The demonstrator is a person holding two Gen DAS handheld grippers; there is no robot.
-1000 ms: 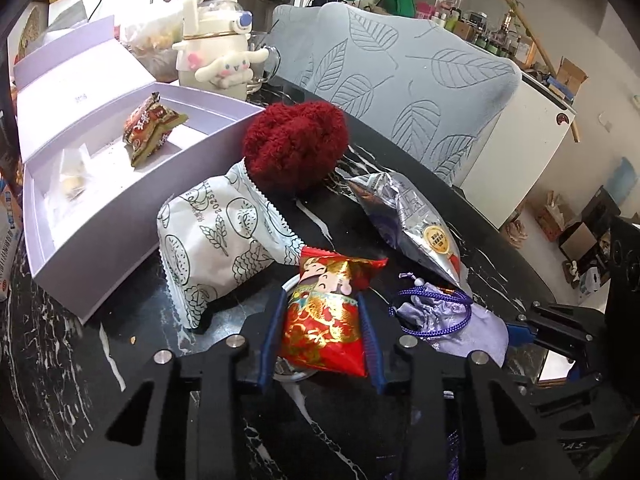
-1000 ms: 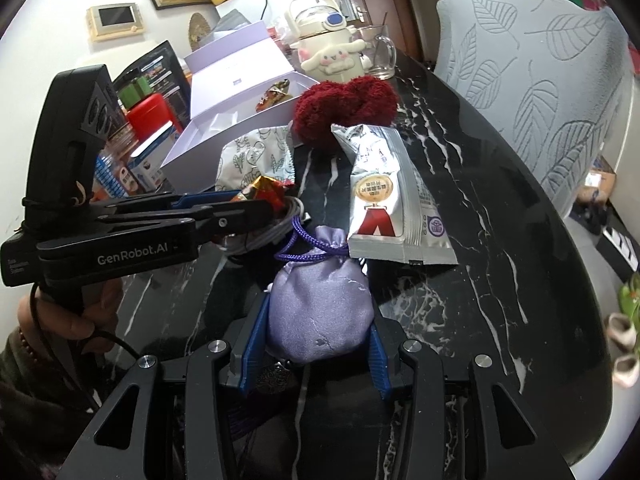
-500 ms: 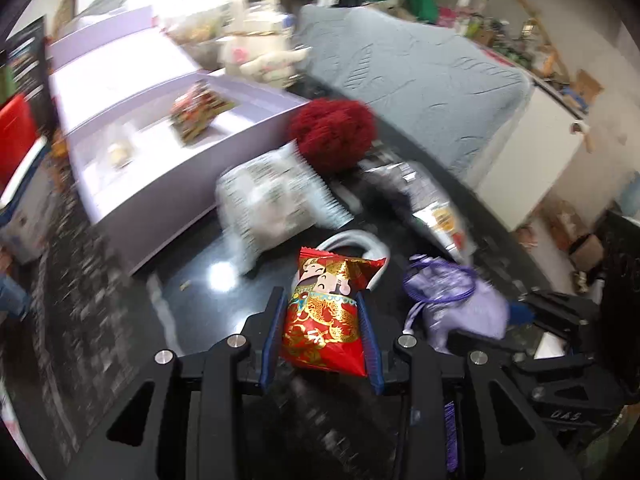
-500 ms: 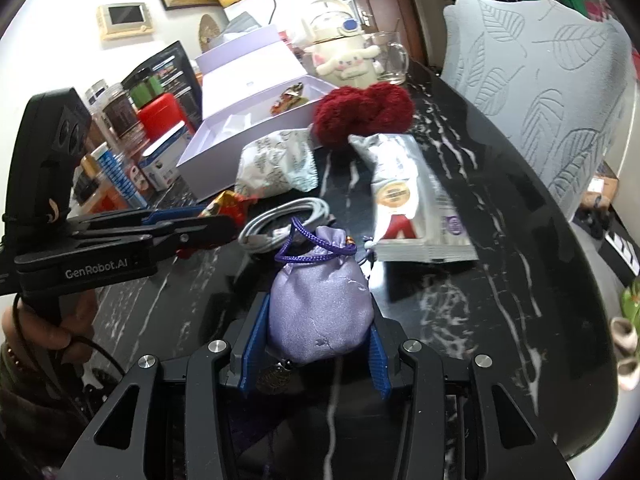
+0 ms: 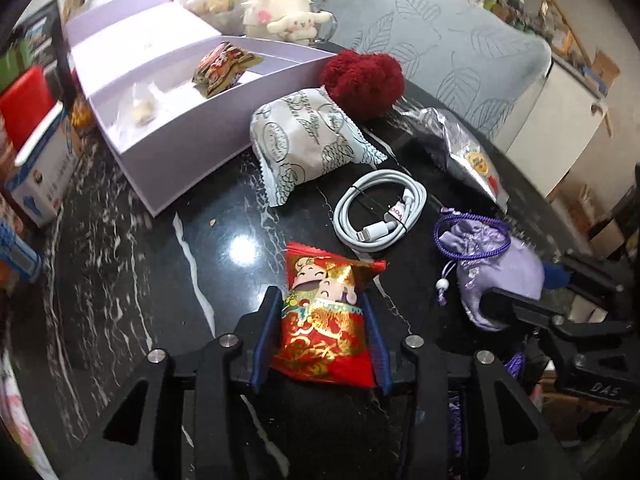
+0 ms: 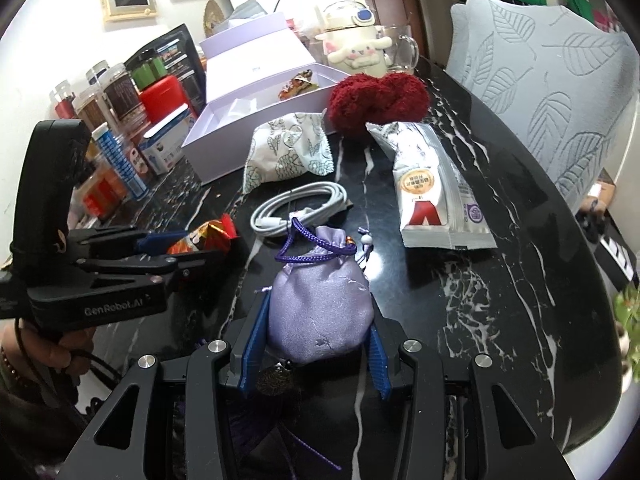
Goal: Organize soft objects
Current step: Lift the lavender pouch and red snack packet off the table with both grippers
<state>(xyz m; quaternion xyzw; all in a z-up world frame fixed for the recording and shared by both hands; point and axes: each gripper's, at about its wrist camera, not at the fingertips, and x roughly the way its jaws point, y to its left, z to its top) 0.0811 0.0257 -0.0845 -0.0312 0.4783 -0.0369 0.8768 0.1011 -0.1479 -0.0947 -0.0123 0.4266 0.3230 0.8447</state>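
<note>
Soft red-and-gold snack packet lies between the blue pads of the left gripper, whose jaws are opening, over the black marble table. Lilac drawstring pouch is pinched between the right gripper pads at the table's near edge. Beyond lie a coiled white cable, a leaf-print pack, a red yarn ball, a silver sachet and an open lilac box.

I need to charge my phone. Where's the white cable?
The coiled white cable lies mid-table in the left wrist view, between the leaf-print packet and the purple pouch.
</note>
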